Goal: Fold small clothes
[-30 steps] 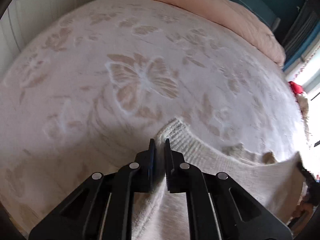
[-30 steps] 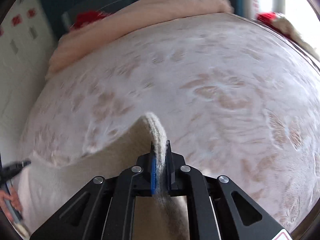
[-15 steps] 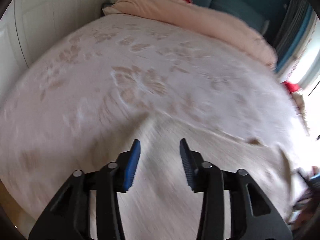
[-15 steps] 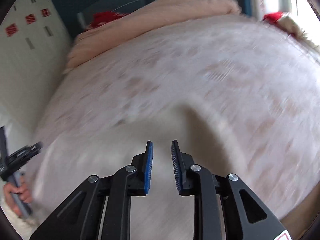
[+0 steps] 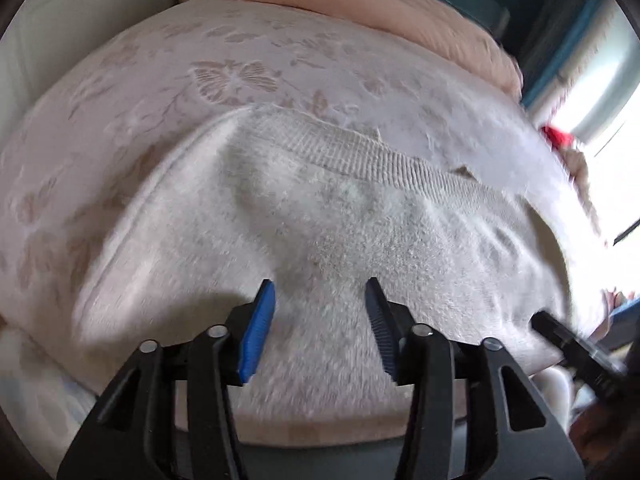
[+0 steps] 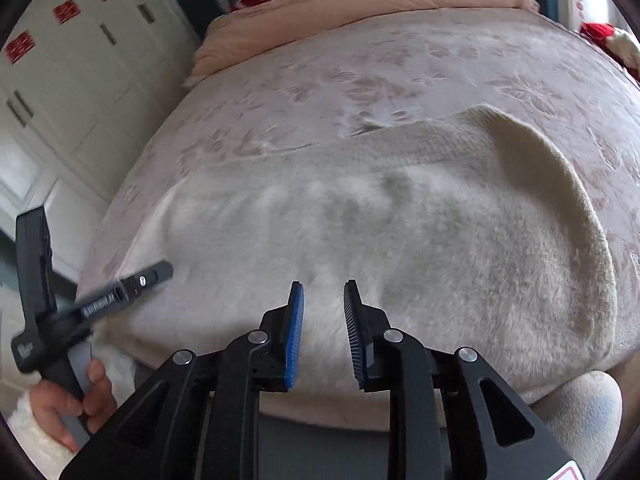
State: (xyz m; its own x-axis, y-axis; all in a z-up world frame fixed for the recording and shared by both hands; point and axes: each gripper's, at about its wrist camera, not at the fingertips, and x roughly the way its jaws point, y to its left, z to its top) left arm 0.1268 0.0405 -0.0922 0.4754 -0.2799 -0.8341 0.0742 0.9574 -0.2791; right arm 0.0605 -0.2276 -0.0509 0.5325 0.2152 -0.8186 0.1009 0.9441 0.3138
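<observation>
A cream fuzzy sweater [image 5: 360, 232] lies spread on the bed, its ribbed hem [image 5: 360, 152] along the far edge. My left gripper [image 5: 319, 282] hovers over the sweater's near part, jaws opening, nothing between the blue pads. In the right wrist view the same sweater [image 6: 400, 240] fills the middle, with one corner curled up at the right. My right gripper [image 6: 323, 282] is open over its near edge, holding nothing. The left gripper [image 6: 120, 292] and the hand [image 6: 68, 400] holding it show at the left of that view.
A pale bedspread [image 5: 232, 76] with a butterfly pattern covers the bed. A peach duvet [image 5: 400, 8] is bunched at the far end. White wardrobe doors [image 6: 80, 80] stand to the left, a bright window [image 5: 600, 80] to the right. The bed's near edge is just below the grippers.
Both grippers let go of the sweater's hem, opened and drew back toward the near edge of the bed. The sweater now lies flat instead of hanging from the jaws.
</observation>
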